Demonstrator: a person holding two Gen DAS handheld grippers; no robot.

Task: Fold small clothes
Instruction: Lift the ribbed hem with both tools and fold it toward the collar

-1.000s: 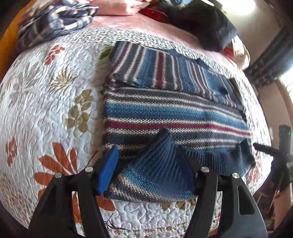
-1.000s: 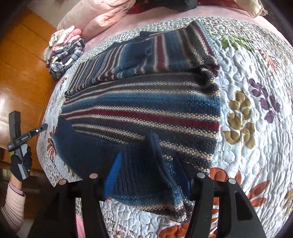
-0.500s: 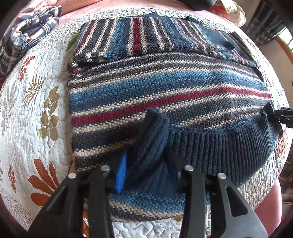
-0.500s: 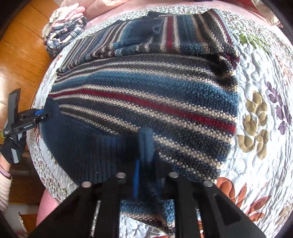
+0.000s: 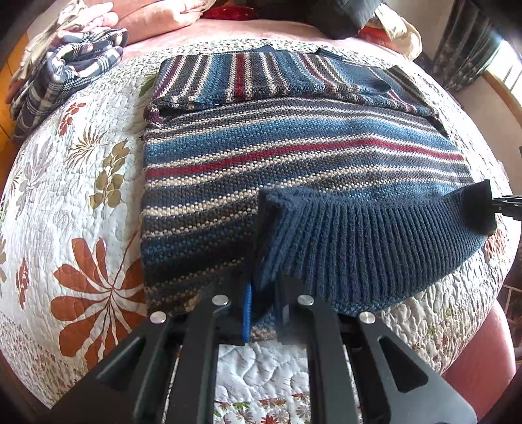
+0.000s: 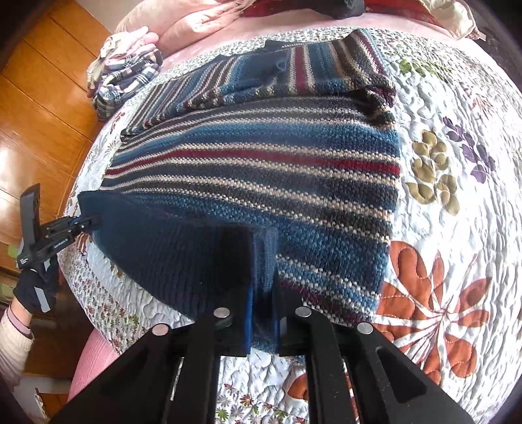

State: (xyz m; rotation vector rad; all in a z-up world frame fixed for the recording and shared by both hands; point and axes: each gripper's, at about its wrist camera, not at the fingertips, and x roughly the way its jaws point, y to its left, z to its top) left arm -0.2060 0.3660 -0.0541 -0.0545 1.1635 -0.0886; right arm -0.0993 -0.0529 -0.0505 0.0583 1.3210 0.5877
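Soft, thick and floppy by the look of the sweater [image 5: 293, 156]: likely to sag between two pinch points and drag on the quilt [image 5: 65, 195], fairly heavy for knitwear, not slippery, not fragile. Best held at the two corners of the ribbed hem [image 5: 375, 248], where the dense knit gives firm purchase. Striped in blue, grey, cream and red, with a dark navy hem; sleeves already folded across the chest at 12 o'clock in the left wrist view, body spread flat over the middle of the bed. Hem lifted off the quilt along the near edge, from 6 o'clock round to 3 o'clock. Left gripper [image 5: 262, 310] narrowed onto a bunched ridge of hem at 6 o'clock, cloth squeezed between blue pad and black finger. Right gripper [image 6: 262, 310] likewise pinched tight on its own hem corner at 6 o'clock in the right wrist view, and seen again at 3 o'clock in the left view, clamped on the far corner. Judged ready for carrying the hem up toward the collar. Further out: a plaid bundle [image 5: 65, 78] at 10 o'clock, pink bedding [image 5: 156, 19] at 11 o'clock, a gloved hand [image 6: 32, 287] at 8 o'clock in the right view, wooden floor [image 6: 42, 107] beyond.
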